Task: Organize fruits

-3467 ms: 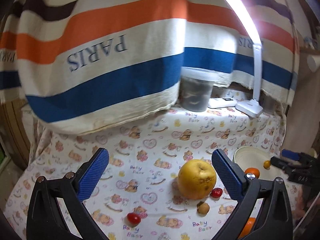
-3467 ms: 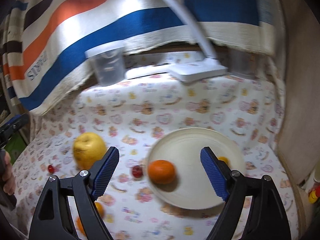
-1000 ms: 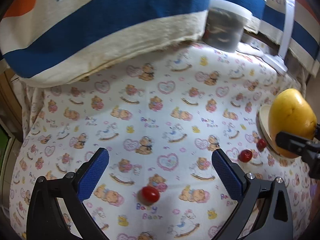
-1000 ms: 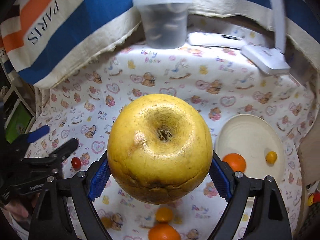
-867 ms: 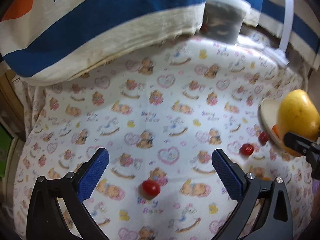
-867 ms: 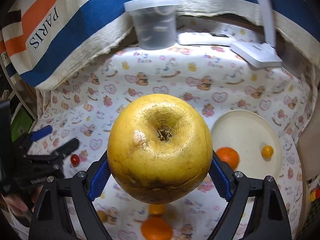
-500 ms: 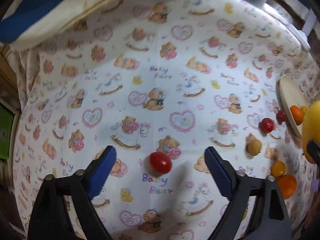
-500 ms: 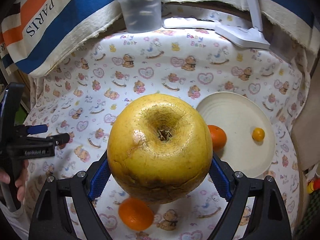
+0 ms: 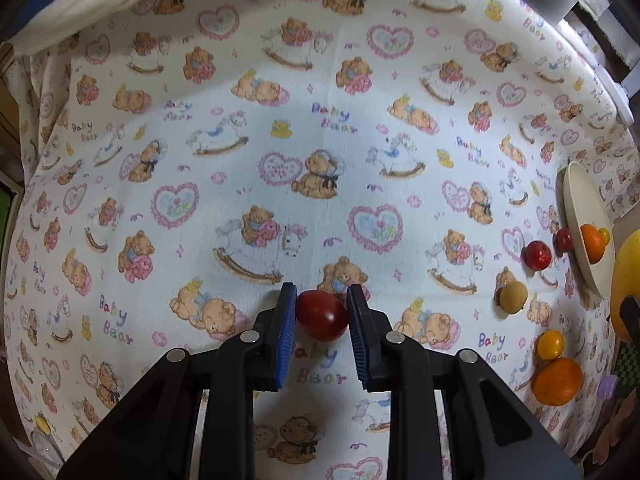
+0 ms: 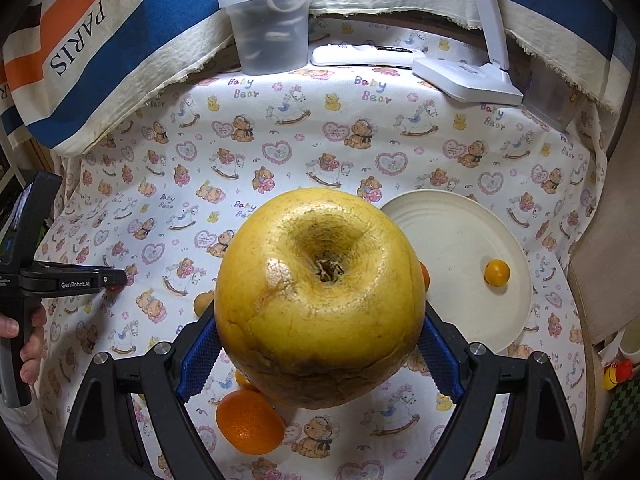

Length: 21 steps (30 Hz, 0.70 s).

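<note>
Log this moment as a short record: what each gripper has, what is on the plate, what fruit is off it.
left gripper: fingers closed around a red tomato on the cloth
right gripper: holding a big yellow fruit above the cloth
plate: one small yellow fruit; an orange mostly hidden behind the big fruit
off the plate: large orange, two red fruits, one brown fruit

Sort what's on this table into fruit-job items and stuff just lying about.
Job:
- big yellow fruit, held in the right gripper
- red cherry tomato, between the left gripper jaws
- cream plate with small yellow fruit
- loose orange

Lying about:
- lidded plastic tub
- desk lamp
- white remote
- striped PARIS cloth
</note>
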Tool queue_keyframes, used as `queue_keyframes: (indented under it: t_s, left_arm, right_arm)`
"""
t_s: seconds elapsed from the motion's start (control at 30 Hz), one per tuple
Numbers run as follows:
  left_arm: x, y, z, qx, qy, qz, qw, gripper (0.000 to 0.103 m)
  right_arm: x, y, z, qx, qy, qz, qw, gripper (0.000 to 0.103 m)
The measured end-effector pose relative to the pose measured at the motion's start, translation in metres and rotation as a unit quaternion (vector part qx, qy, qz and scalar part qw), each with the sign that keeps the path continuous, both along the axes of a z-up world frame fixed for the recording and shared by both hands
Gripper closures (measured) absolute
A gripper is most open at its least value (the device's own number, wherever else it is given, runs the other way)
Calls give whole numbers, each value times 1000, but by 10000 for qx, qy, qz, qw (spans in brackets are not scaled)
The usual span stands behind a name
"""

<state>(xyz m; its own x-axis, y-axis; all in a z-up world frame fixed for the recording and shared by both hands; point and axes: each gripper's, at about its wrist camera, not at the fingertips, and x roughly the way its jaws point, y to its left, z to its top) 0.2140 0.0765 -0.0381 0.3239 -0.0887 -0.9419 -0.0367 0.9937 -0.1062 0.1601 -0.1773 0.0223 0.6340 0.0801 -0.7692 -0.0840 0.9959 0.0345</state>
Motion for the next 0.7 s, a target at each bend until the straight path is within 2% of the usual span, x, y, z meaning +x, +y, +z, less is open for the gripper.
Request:
queue_keyframes:
  t_s: [0.23, 0.33, 0.6, 0.7]
  left_arm:
    - [-15, -3, 29, -256, -619, -53, 9977, 79]
    - [-19, -8, 40, 12, -937, -81, 9956, 79]
    - [-26, -15, 56, -54, -1252, -289, 9917, 79]
    - [-34, -20, 64, -186, -1285, -354, 9909, 79]
  right_arm:
    - [-5, -5, 5, 32, -111, -76, 9999, 14]
    - [-6, -7, 7, 21, -149, -95, 9998, 14]
    - [-9, -13, 15, 96, -192, -103, 9997, 14]
    - [-10, -21, 21, 193, -161, -124, 9996, 14]
